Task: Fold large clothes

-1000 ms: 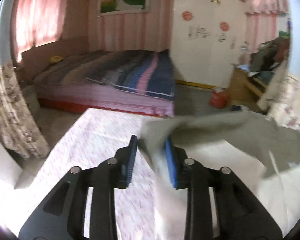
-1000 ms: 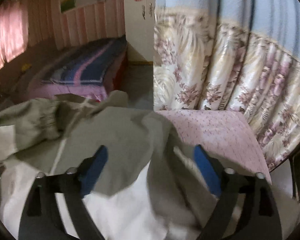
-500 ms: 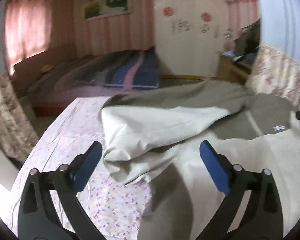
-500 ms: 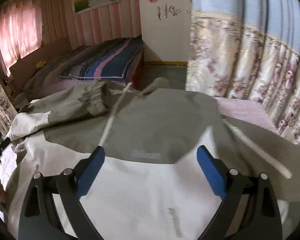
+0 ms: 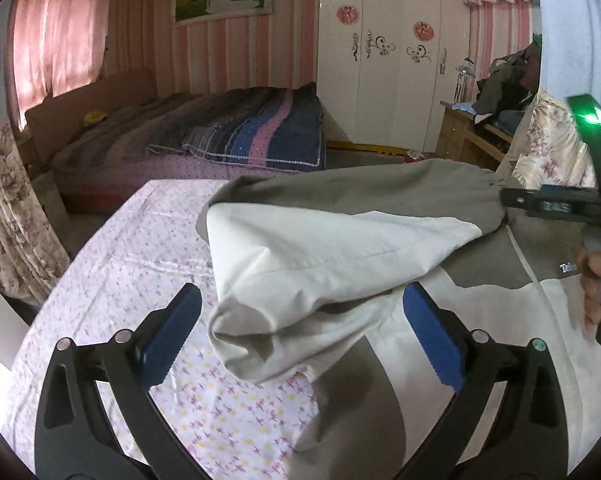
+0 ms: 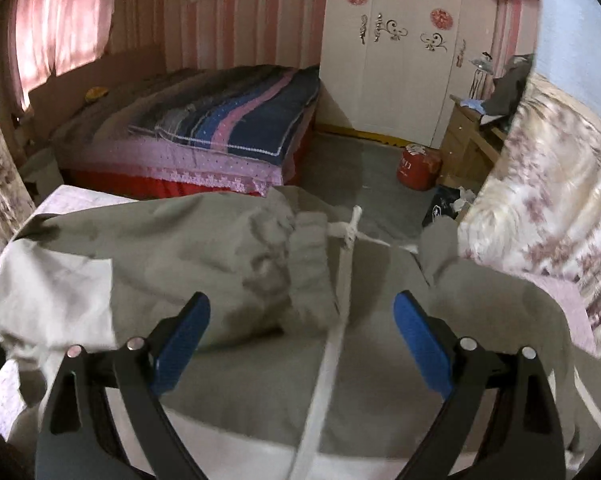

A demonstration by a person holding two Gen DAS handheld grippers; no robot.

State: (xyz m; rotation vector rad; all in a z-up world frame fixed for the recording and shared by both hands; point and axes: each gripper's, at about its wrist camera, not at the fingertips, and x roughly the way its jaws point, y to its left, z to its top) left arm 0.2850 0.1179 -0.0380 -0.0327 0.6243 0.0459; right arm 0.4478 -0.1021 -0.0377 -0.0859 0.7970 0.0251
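Note:
A large grey and white jacket (image 5: pixel 340 256) lies on a table covered with a floral cloth (image 5: pixel 140 264). One sleeve is folded across the jacket's body, its elastic cuff (image 6: pixel 308 264) near the white zipper line (image 6: pixel 340 304). My left gripper (image 5: pixel 300 332) is open and empty, just above the sleeve's folded shoulder end. My right gripper (image 6: pixel 302 340) is open and empty, over the jacket's grey chest beside the cuff. The right gripper also shows at the right edge of the left wrist view (image 5: pixel 556 206), with its fingers at the cuff.
A bed (image 5: pixel 204 140) with a striped blanket stands beyond the table, a white wardrobe (image 5: pixel 392 52) behind it. A red container (image 6: pixel 416 166) sits on the floor by a wooden desk (image 6: pixel 468 140). Floral curtains (image 6: pixel 552 200) hang close on the right.
My left gripper let go of the sleeve and opened wide, then drew back a little. The sleeve now lies across the jacket. My right gripper stayed open and moved toward the cuff.

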